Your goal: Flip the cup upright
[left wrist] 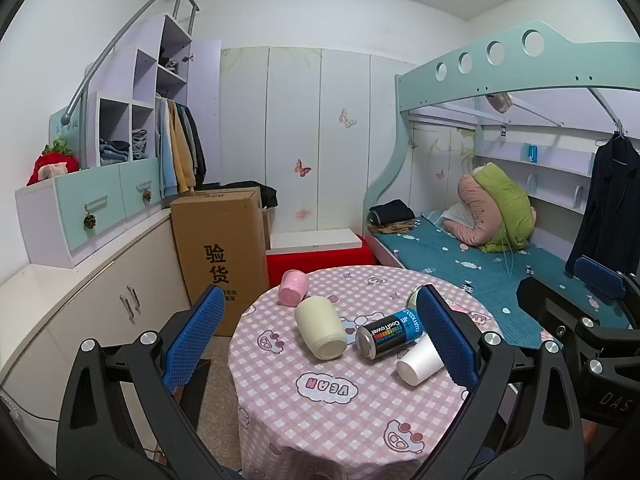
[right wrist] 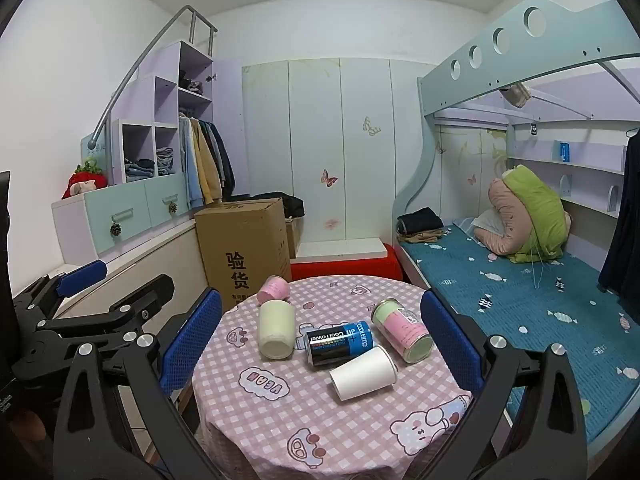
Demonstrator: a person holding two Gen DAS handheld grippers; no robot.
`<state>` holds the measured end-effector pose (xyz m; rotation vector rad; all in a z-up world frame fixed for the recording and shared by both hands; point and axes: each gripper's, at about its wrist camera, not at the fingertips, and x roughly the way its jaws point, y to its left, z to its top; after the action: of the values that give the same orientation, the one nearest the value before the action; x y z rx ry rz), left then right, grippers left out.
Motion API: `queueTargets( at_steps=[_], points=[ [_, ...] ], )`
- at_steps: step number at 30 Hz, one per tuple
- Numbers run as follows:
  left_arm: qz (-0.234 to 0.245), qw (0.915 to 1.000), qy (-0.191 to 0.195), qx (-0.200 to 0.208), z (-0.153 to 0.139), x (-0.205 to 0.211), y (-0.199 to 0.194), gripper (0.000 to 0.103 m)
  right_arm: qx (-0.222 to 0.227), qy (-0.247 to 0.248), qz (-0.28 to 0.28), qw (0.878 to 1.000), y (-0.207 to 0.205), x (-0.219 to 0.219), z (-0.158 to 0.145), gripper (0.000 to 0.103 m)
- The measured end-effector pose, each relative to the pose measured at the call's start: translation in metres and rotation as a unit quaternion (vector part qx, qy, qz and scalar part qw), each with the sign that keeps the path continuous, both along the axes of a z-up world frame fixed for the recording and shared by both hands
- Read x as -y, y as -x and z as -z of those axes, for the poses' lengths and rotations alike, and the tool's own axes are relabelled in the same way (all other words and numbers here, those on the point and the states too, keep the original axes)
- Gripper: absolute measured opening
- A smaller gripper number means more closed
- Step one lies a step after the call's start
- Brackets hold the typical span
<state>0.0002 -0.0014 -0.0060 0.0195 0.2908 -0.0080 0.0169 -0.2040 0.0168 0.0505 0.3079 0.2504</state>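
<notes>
A round table (right wrist: 280, 420) draped in a pink checked cloth carries five toppled containers. Nearest the tongs lies a white paper cup (right wrist: 363, 372) on its side, its long axis running from the closed base at near left to the open mouth at far right, touching a black-and-blue battery-shaped can (right wrist: 340, 342) just beyond. The right gripper (right wrist: 320, 340) is held above the near edge, jaws wide apart and empty, and is judged the nearer. The left gripper (left wrist: 318, 334) is likewise spread, empty.
</notes>
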Motion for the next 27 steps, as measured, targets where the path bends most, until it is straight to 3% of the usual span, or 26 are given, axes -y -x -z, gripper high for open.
queueTargets(
  at_steps=[27],
  points=[
    [0.002,1.0000,-0.003,-0.009,0.001,0.002,-0.015,0.097,-0.018,-0.004,0.002,1.000,-0.013,-0.001,0.006,0.096]
  ],
)
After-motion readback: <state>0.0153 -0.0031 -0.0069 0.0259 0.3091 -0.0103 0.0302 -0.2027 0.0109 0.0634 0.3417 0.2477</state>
